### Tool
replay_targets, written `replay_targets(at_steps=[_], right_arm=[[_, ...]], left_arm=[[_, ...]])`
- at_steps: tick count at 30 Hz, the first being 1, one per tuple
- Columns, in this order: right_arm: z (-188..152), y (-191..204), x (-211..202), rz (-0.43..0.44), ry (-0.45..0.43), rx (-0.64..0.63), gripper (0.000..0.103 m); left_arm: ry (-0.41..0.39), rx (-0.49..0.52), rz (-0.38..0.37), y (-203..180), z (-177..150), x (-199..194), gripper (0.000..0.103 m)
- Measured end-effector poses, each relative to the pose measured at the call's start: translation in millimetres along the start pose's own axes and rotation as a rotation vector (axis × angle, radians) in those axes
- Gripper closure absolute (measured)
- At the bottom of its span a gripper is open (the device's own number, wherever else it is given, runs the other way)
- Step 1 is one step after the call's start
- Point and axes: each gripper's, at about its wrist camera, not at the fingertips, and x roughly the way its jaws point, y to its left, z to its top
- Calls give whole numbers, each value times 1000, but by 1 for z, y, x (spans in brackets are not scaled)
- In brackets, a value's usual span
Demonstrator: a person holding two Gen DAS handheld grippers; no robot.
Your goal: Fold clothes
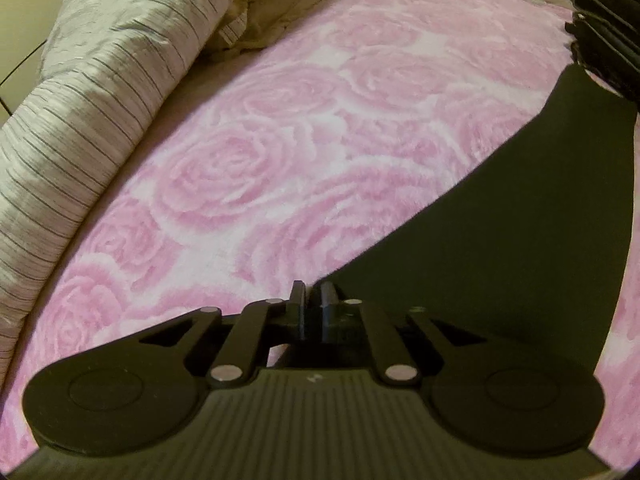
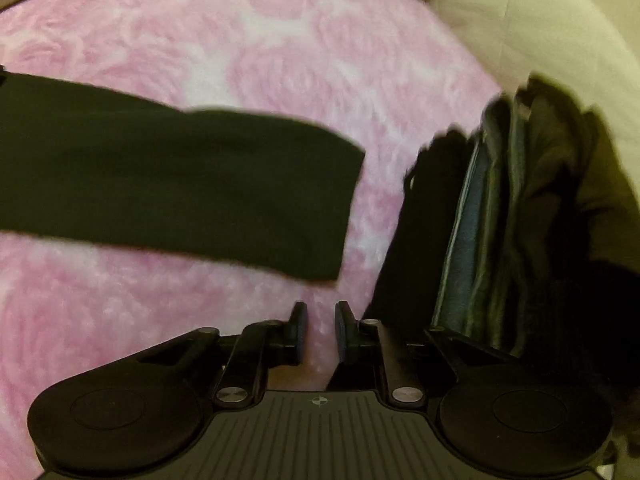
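Observation:
A black garment (image 1: 520,220) stretches from my left gripper (image 1: 313,296) up to the right over the pink rose blanket (image 1: 260,152). The left jaws are pressed together on the garment's near corner. In the right wrist view the same black garment (image 2: 180,188) shows as a long flat band across the left and middle, blurred. My right gripper (image 2: 321,316) hovers open over the blanket (image 2: 200,40), just short of the band's right end, with nothing between its fingers. A pile of folded dark clothes (image 2: 500,220) stands right of it, also visible as dark clothes (image 1: 604,28) at the far right of the left wrist view.
A rolled striped duvet (image 1: 80,100) runs along the left side of the bed, with a beige pillow (image 1: 280,8) behind it. Beige bedding (image 2: 540,28) lies beyond the clothes pile on the right.

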Motion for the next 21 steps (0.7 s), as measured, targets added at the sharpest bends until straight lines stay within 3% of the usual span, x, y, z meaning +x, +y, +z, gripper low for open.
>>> replay_targets(at_steps=[2,4,6,7,12,19,21], right_arm=[[3,10,-8,52,-28,-8,83],[0,21,-8,115,-16,4,72],[-3,31,-7,178,-5,17,54],[-5,37,-7,209,1,23,53],[-13,56,-24,190,47,62,53],[-11,107,-71,402,14,10,53],[-18,121,-80,512,38,31,53]], left_arm=[[-5,-36,1,1,-3,-9,91],[-6,-92,-7,-2,-12,-28,86],[8,-144,-17,-10,-28,-48,84],[18,-165,-21,-16,-37,-58,84],[81,-300,-15,-42,-101,-116,80],[216,-481,101,-35,-211,-204,77],[254,-532,135,-33,-243,-229,75]])
